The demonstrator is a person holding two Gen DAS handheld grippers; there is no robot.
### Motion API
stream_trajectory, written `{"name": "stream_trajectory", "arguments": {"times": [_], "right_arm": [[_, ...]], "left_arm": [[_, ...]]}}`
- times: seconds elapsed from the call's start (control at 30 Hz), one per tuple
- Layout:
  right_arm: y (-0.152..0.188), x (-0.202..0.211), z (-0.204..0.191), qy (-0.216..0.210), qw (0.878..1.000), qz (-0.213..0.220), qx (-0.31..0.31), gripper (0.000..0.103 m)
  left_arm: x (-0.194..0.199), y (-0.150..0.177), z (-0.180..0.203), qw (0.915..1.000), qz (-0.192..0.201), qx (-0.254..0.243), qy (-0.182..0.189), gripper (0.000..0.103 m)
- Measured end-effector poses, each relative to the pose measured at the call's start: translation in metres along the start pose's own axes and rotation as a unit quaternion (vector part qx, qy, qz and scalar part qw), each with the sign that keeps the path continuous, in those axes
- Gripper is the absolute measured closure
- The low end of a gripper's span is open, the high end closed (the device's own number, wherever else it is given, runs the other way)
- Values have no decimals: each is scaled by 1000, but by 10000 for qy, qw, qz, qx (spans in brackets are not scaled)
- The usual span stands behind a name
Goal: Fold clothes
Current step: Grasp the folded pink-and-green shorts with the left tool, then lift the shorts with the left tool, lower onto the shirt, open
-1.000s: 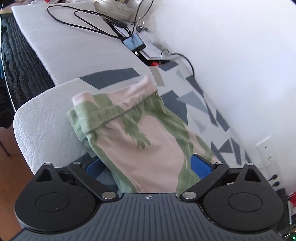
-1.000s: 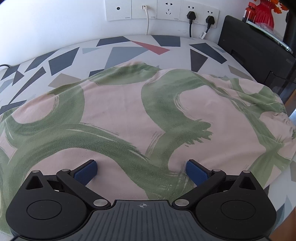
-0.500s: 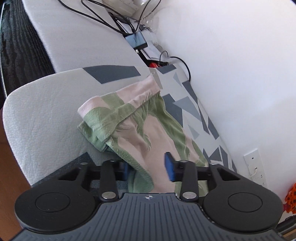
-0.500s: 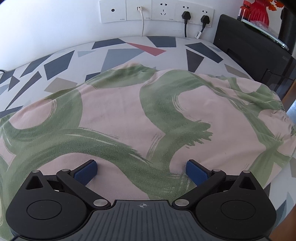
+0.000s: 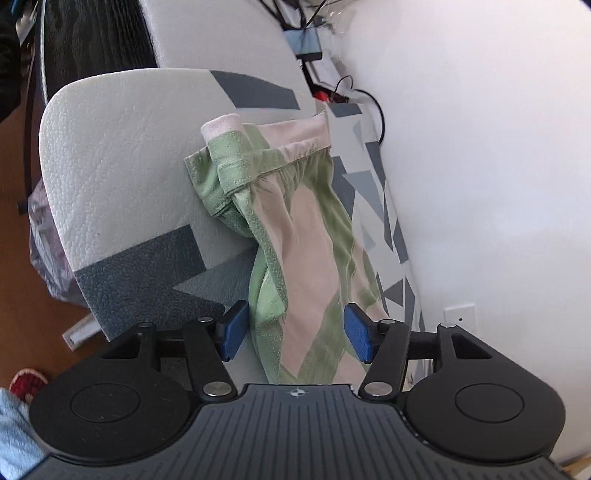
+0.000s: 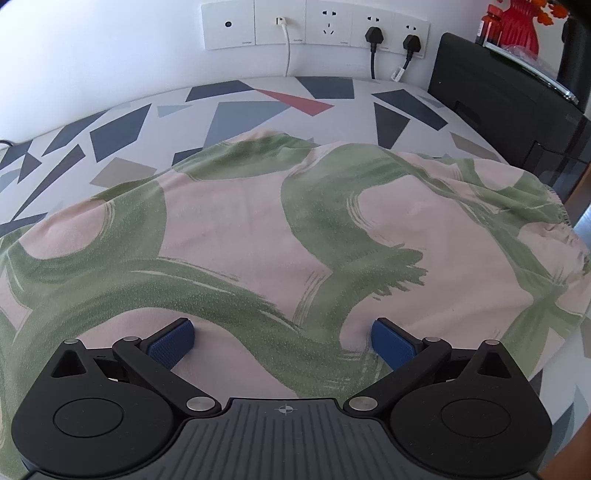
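A pink garment with green brush strokes (image 5: 306,251) lies on the patterned table cover (image 5: 140,273), its gathered waistband (image 5: 266,155) at the far end. My left gripper (image 5: 295,332) is low over the near end. Its jaws are opening, with a bunched ridge of the fabric between the blue pads (image 5: 232,328), which do not press on it. In the right wrist view the same garment (image 6: 258,221) spreads wide and fairly flat. My right gripper (image 6: 284,336) stands open just above it, holding nothing.
A row of wall sockets (image 6: 314,26) with plugs sits behind the table. A black cabinet (image 6: 517,110) stands at the right. Cables and a small device (image 5: 306,40) lie at the far end. Beyond the table's left edge are wooden floor and a plastic bag (image 5: 48,258).
My left gripper went from wide open to pinched on the garment's near edge, then spread again. It also rolled and sank, and the near fabric is bunched up. The right gripper kept still.
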State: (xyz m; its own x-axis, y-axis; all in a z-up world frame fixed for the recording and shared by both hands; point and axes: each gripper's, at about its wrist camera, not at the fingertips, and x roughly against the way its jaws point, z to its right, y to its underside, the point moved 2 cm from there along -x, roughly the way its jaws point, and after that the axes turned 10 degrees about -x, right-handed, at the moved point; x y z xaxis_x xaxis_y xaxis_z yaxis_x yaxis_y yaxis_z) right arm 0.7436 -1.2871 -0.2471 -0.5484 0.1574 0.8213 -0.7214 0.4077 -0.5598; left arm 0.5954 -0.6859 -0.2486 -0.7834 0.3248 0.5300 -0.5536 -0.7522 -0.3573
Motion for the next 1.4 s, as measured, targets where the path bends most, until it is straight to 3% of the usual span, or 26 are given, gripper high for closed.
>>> {"name": "stream_trajectory", "arguments": {"times": [0.17, 0.3, 0.37, 0.4, 0.47, 0.67, 0.8, 0.93, 1.07, 1.23, 1.3, 1.4], "right_arm": [[-2, -1, -1, 34, 10000, 0, -51, 1], [-2, -1, 0, 4, 10000, 6, -32, 1], [-1, -1, 0, -6, 10000, 22, -22, 1], [-1, -1, 1, -11, 10000, 30, -18, 1], [0, 0, 1, -21, 10000, 30, -6, 1], [5, 9, -7, -114, 9996, -49, 266, 1], [20, 29, -37, -609, 9949, 193, 779, 1], [39, 45, -87, -1368, 9786, 171, 1529, 1], [67, 53, -146, -1973, 9466, 118, 2549, 1], [102, 59, -195, -2356, 9099, 41, 3415, 1], [113, 61, -202, -2464, 9034, 61, 3510, 1], [115, 64, -203, -2469, 9054, 21, 3453, 1]], "left_arm": [[-19, -14, 8, 9985, 414, 68, -340, 45], [-35, -28, 17, 9965, 475, -261, -635, 46], [-39, -32, 22, 9936, 448, -405, -950, 73], [-41, -35, 21, 9924, 407, -411, -1082, 97], [-40, -39, 18, 9919, 403, -302, -1164, 97], [-13, -55, 36, 9830, 874, -890, -1344, 97], [1, -75, 35, 9787, 1036, -999, -1467, 97], [13, -83, 36, 9741, 1017, -1330, -1521, 97], [21, -81, 43, 9713, 973, -1695, -1354, 97], [24, -74, 66, 9670, 923, -2142, -1024, 97], [23, -70, 80, 9654, 886, -2310, -827, 97], [18, -61, 109, 9596, 835, -2638, -503, 97]]}}
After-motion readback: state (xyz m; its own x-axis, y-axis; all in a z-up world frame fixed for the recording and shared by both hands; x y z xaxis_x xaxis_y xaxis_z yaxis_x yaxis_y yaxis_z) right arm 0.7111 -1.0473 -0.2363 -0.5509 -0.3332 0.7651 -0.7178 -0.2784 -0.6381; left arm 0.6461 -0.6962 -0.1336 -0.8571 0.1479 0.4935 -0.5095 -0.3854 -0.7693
